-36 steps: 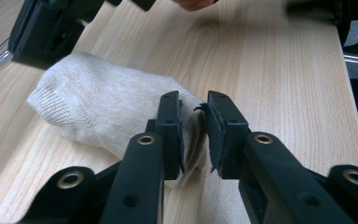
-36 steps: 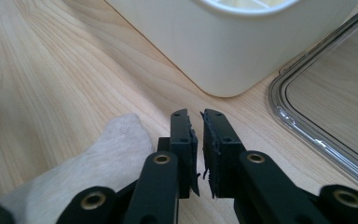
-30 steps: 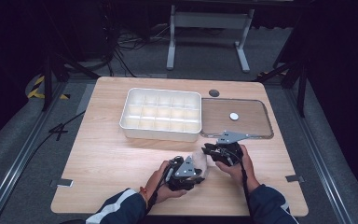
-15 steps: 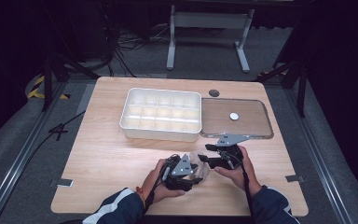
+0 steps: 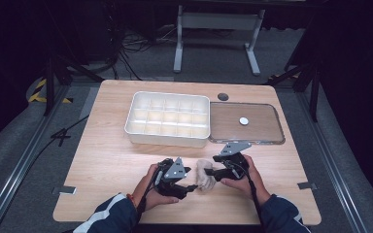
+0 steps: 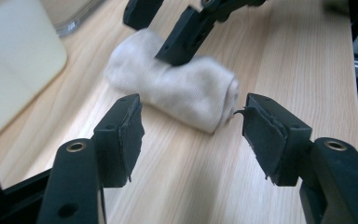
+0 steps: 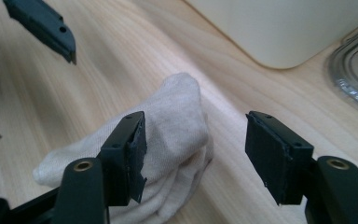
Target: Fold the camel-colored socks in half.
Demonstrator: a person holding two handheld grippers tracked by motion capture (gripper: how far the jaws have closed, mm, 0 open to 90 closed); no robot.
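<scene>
Rolled sock (image 5: 204,174) lies on the tabletop (image 5: 107,160) between the two grippers, long axis running from one toward the other. Left gripper (image 6: 191,123): fingers apart, just been opening, sock ahead of the tips, untouched. Right gripper (image 7: 193,144): fingers apart, just been opening, straddling the sock's end, so nearer for a re-grasp.
</scene>
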